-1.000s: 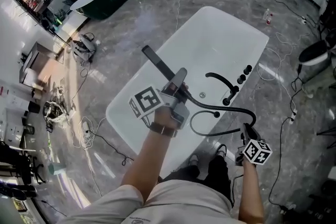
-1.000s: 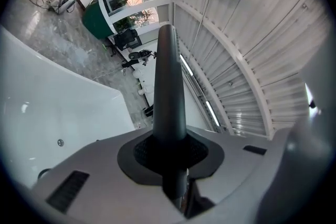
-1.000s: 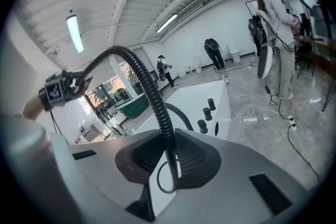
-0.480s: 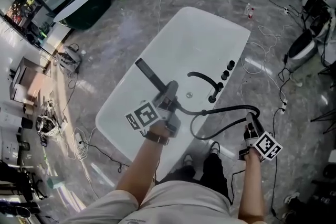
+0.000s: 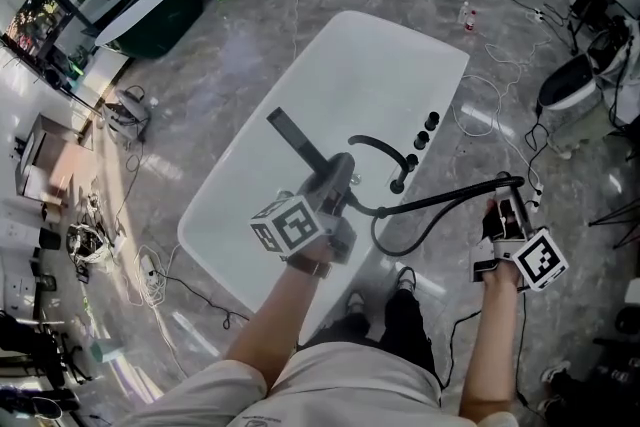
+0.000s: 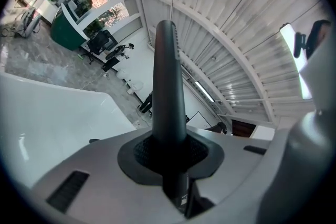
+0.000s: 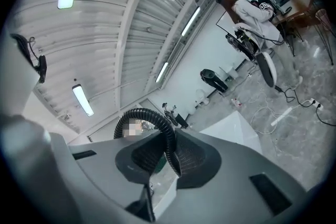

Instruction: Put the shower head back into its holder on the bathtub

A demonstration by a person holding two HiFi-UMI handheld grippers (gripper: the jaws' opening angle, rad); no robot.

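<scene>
left gripper: fingers clamped on shower head, long axis running up-left over bathtub | right gripper: clamped on hose, off tub's right edge | holder: probably beside taps, right of head; left hand nearer

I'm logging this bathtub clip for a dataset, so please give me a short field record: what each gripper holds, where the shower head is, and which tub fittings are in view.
left gripper: shut on the black stick-shaped shower head, near its hose end
right gripper: shut on the black ribbed hose
shower head place: held over the white freestanding bathtub
stowed: not yet
hose: runs between the two grippers, with one loop hanging
tub fittings: black curved spout and black knobs at the rim
</scene>
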